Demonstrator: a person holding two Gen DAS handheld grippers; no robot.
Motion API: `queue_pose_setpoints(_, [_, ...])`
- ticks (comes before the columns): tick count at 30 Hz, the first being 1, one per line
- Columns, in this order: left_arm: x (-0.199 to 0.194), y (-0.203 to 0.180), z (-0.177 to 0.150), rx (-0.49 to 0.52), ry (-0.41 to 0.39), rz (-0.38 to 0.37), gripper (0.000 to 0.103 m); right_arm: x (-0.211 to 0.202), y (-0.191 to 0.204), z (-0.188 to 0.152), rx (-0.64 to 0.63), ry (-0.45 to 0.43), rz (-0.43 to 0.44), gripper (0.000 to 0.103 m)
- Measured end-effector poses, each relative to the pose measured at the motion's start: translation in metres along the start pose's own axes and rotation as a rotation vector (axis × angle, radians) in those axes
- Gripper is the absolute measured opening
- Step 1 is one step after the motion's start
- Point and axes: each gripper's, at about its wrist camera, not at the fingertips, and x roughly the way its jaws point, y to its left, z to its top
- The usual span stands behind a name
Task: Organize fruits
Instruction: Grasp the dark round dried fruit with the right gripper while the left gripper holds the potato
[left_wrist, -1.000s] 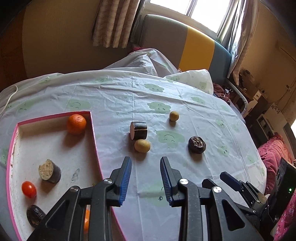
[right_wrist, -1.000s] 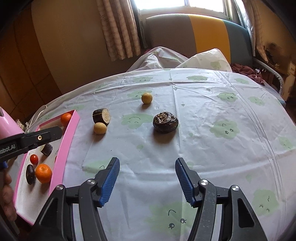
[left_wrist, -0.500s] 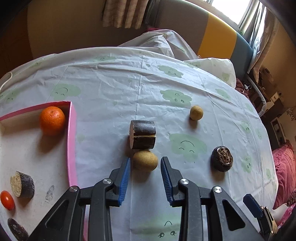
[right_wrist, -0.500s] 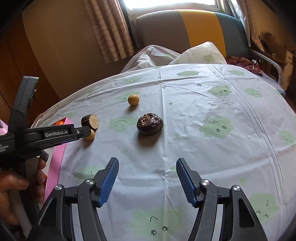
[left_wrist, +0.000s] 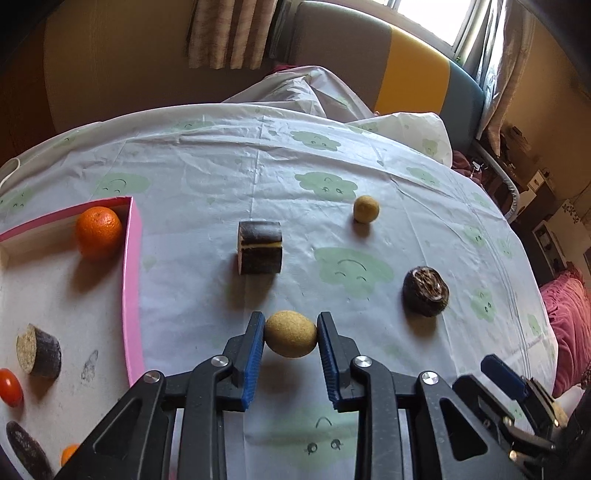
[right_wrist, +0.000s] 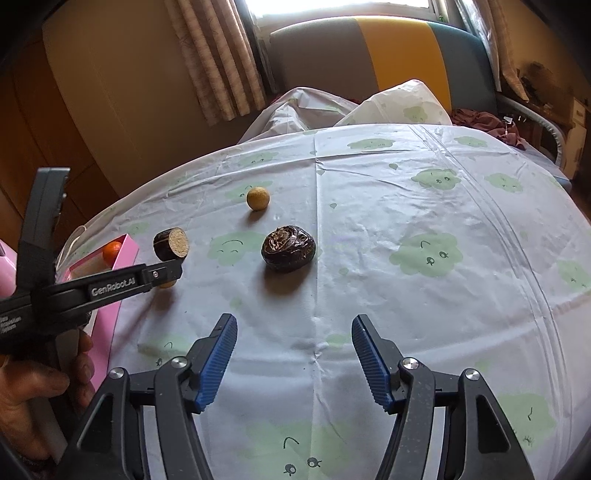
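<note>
My left gripper (left_wrist: 291, 334) is shut on a tan round fruit (left_wrist: 291, 339) just above the tablecloth. Beyond it lie a dark cut chunk (left_wrist: 259, 246), a second tan fruit (left_wrist: 365, 209) and a dark wrinkled fruit (left_wrist: 425, 291). The pink tray (left_wrist: 132, 280) at left holds an orange (left_wrist: 98, 230), a cut chunk (left_wrist: 38, 350), a small tomato (left_wrist: 10, 382) and a dark piece (left_wrist: 26, 448). My right gripper (right_wrist: 293, 343) is open and empty, short of the dark wrinkled fruit (right_wrist: 288, 248). The left gripper (right_wrist: 162, 273) shows at left in the right wrist view.
The round table carries a pale cloth with green cloud prints (right_wrist: 424, 254). A sofa (right_wrist: 388, 59) and curtains stand behind it. The person's hand (right_wrist: 37, 384) holds the left gripper at the lower left of the right wrist view.
My left gripper moved forward over the tan fruit, closed on it and lifted it slightly. My right gripper stayed open and shifted a little closer to the table's left side.
</note>
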Motion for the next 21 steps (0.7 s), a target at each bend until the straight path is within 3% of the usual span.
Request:
queue_pose_setpoints(7, [-0.004, -0.015, -0.030, 0.046, -0.019, 0.014, 0.029, 0.002, 0.000, 0.005, -0.021, 0.005, -0.011, 0.065])
queue_pose_setpoints(14, [-0.002, -0.011, -0.029, 0.018, -0.015, -0.002, 0.029, 0.011, 0.008, 0.020, -0.081, 0.011, 0.009, 0.065])
queue_pose_setpoints(17, [-0.001, -0.011, -0.029, 0.015, -0.015, -0.006, 0.029, 0.021, 0.013, 0.030, -0.127, 0.009, 0.006, 0.072])
queue_pose_setpoints(21, [-0.001, -0.009, -0.030, 0.008, -0.021, -0.011, 0.029, 0.038, 0.014, 0.040, -0.153, 0.025, -0.014, 0.074])
